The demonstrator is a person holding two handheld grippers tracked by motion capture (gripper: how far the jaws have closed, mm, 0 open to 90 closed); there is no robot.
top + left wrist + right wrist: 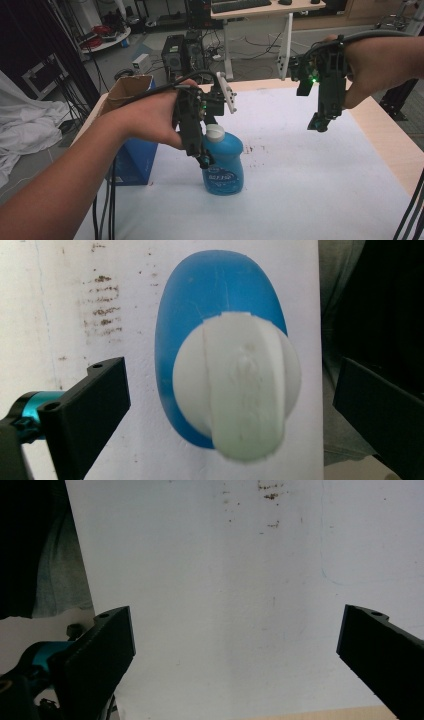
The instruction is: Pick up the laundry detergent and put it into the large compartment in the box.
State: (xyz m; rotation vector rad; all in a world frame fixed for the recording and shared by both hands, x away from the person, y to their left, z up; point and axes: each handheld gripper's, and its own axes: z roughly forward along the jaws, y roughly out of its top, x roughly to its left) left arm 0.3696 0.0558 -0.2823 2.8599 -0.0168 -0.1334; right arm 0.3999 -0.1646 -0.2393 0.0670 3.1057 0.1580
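Squat blue plastic bottle with white cap (223, 162) stands upright on white table cover (310, 165), left of centre, beside blue cardboard box (134, 150) at left edge. Left gripper (227, 405) is held directly above cap, jaws spread wide, nothing gripped. Right gripper (235, 645) is held high at far right, jaws wide, nothing held.

Risks, as judged:
- Bottle tipped if descent is off-centre.
- Smooth rounded cap slipped from jaws if closed too high.
- Box nudged by left hand (155, 117).
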